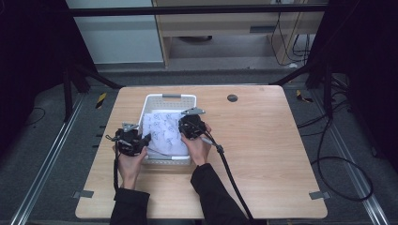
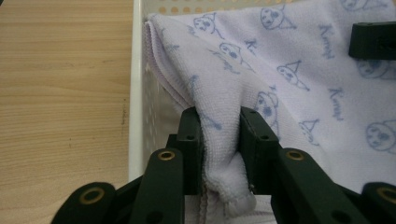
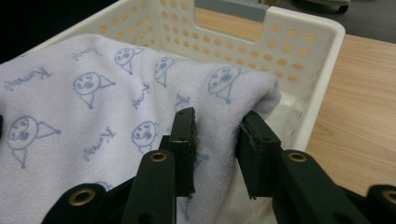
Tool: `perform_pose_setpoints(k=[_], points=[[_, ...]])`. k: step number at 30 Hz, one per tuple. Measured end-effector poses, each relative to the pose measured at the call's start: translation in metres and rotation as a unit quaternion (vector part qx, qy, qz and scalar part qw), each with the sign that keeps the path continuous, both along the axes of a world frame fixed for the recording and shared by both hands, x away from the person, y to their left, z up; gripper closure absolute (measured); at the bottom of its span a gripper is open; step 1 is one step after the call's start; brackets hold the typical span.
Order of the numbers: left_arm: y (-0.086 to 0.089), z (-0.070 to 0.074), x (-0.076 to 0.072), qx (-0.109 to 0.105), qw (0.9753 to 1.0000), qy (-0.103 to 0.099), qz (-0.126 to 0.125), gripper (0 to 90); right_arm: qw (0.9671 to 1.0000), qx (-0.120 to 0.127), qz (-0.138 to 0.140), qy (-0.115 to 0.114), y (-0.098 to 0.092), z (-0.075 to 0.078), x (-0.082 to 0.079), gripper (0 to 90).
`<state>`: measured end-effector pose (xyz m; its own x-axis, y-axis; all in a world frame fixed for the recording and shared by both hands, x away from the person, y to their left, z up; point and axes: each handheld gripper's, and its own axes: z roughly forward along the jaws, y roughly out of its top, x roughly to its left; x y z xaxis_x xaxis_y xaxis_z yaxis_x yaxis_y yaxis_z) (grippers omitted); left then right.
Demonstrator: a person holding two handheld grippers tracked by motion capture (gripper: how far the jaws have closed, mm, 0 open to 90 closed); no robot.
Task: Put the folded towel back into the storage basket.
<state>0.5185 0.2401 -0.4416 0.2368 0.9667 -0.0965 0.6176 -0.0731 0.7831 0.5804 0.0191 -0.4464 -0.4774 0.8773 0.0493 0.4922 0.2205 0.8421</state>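
Note:
A pale lilac towel (image 1: 162, 132) printed with blue faces lies folded in a white perforated basket (image 1: 155, 97) on the wooden table. My left gripper (image 1: 146, 138) is at the towel's left edge. In the left gripper view it (image 2: 220, 116) is shut on a bunched corner of the towel (image 2: 299, 60), just inside the basket wall (image 2: 136, 93). My right gripper (image 1: 184, 127) is at the towel's right side. In the right gripper view it (image 3: 219, 120) is shut on the folded edge of the towel (image 3: 93, 121), close to the basket's far corner (image 3: 322, 28).
Bare wooden table (image 1: 263, 140) stretches to the right of the basket, with a round grommet (image 1: 232, 98) near the far edge. The right gripper's cable (image 1: 230, 173) trails back over the table. Loose cables (image 1: 342, 159) lie on the floor at the right.

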Motion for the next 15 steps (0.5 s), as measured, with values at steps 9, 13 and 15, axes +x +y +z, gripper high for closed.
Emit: perform_pose_setpoints(k=[9, 13, 15], points=[[0.003, 0.008, -0.006, -0.01, 0.9996, -0.022, 0.012, 69.7, 0.9999, -0.011, 0.005, -0.005, 0.0, 0.0, 0.001, 60.6], [0.003, 0.012, -0.011, -0.012, 0.9993, -0.034, 0.01, 69.4, 0.9999, -0.004, 0.008, -0.009, -0.002, 0.002, -0.002, 56.7], [0.003, 0.013, -0.012, -0.013, 0.9992, -0.036, 0.01, 69.0, 0.9999, -0.002, 0.008, -0.01, -0.003, 0.002, -0.003, 55.9]])
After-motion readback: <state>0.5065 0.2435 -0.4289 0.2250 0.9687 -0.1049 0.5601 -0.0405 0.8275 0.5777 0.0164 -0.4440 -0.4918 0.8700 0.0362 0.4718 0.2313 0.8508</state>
